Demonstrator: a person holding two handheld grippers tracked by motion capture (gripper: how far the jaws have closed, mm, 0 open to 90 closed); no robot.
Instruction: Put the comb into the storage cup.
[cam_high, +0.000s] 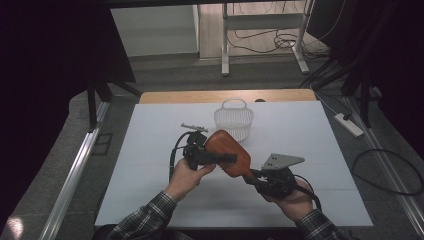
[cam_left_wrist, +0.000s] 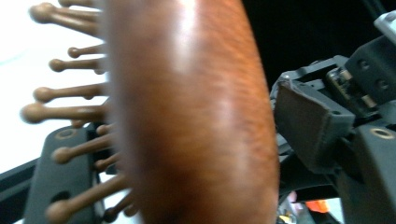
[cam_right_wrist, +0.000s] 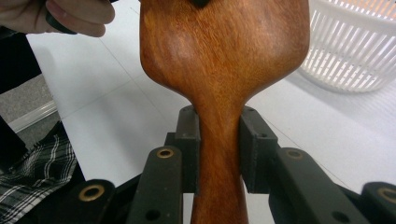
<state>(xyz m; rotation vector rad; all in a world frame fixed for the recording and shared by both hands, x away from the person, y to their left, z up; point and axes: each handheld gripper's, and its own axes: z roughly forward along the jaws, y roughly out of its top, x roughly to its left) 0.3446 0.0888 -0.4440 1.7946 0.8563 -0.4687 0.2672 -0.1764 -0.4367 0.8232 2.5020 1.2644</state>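
A wooden brush (cam_high: 229, 152) is hovering above the table (cam_high: 150, 165) w/ the right gripper (cam_right_wrist: 218, 149) clamping its neck, left gripper (cam_high: 220, 159) closing round the head – pads maybe not touching. Stiff, light, glossy – slippery; neck's the safest hold.

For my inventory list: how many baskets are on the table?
1. The white basket stands at the table's far edge, behind the wooden hairbrush. None seems hidden.

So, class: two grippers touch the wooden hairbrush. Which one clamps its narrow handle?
The right gripper: its pads press both sides of the wooden hairbrush at the handle. The left gripper instead straddles the wide paddle head, bristles on one side.
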